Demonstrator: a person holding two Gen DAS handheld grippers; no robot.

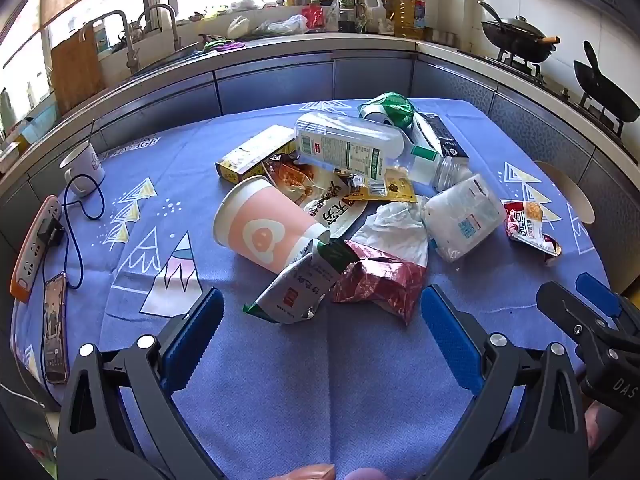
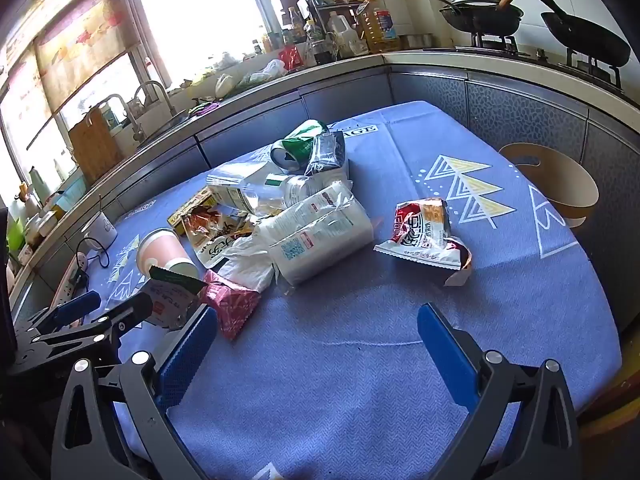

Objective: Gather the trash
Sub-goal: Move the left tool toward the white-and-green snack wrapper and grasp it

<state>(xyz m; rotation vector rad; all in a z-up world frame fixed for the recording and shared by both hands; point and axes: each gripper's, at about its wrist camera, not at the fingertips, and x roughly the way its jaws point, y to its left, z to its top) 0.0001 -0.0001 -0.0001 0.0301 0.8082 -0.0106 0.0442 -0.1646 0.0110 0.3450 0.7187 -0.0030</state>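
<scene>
A heap of trash lies mid-table on the blue cloth: a pink paper cup (image 1: 264, 228) on its side, a clear plastic bottle (image 1: 360, 152), a yellow box (image 1: 256, 152), a green can (image 1: 390, 110), a red foil wrapper (image 1: 380, 280), a white-green pouch (image 1: 296, 288), a white plastic pack (image 1: 464, 216) and crumpled tissue (image 1: 396, 228). A red-white snack bag (image 2: 424, 232) lies apart to the right. My left gripper (image 1: 320, 316) hangs open just short of the pouch and foil wrapper. My right gripper (image 2: 316, 332) is open over bare cloth, nothing between its fingers.
A white mug (image 1: 82, 164), a power strip (image 1: 34, 248) with cable and a phone (image 1: 54, 328) sit at the table's left edge. A tan round bin (image 2: 560, 184) stands off the right side. Kitchen counter, sink and stove with pans run behind.
</scene>
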